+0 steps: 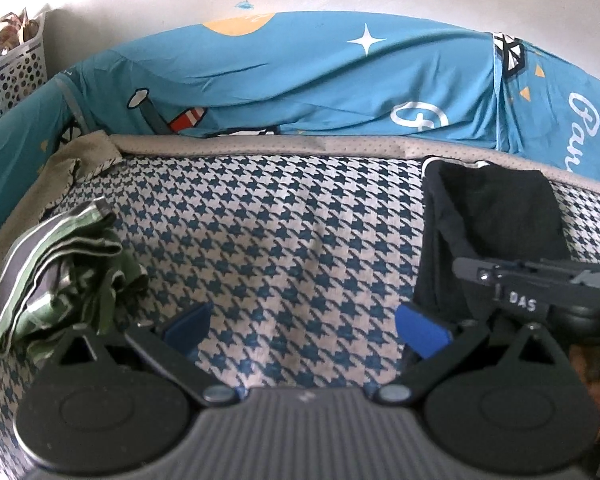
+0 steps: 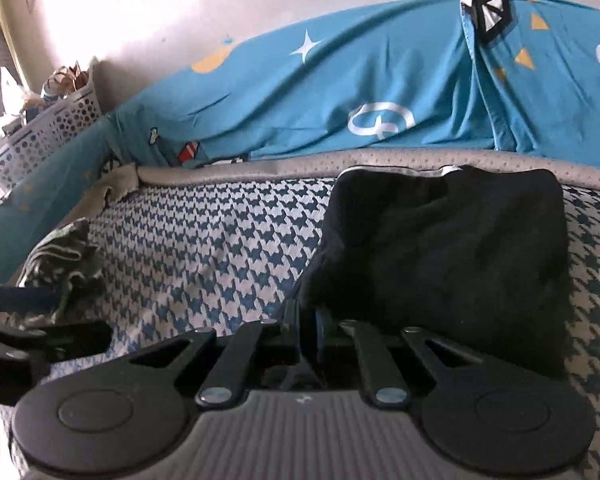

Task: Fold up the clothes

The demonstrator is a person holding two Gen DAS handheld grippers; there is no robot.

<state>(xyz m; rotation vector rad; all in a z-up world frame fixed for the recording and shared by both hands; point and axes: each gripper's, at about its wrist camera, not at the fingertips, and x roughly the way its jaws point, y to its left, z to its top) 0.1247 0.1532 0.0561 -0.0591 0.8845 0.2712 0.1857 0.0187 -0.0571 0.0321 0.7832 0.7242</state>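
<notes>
Black garment point(image 2: 452, 256) – near edge hidden behind right gripper point(image 2: 308, 322); whether cloth sits btwn the closed jaws can't be told. Blue printed sheet point(image 1: 320, 80) cut off at right edge, lettering incomplete. White basket point(image 1: 12, 72) cropped at left – contents too blurred to ID.

Soft daylight; wall point(image 2: 112, 12) blown out upper left (right wrist view); strong fisheye curvature, dark corners, slight blur.
</notes>
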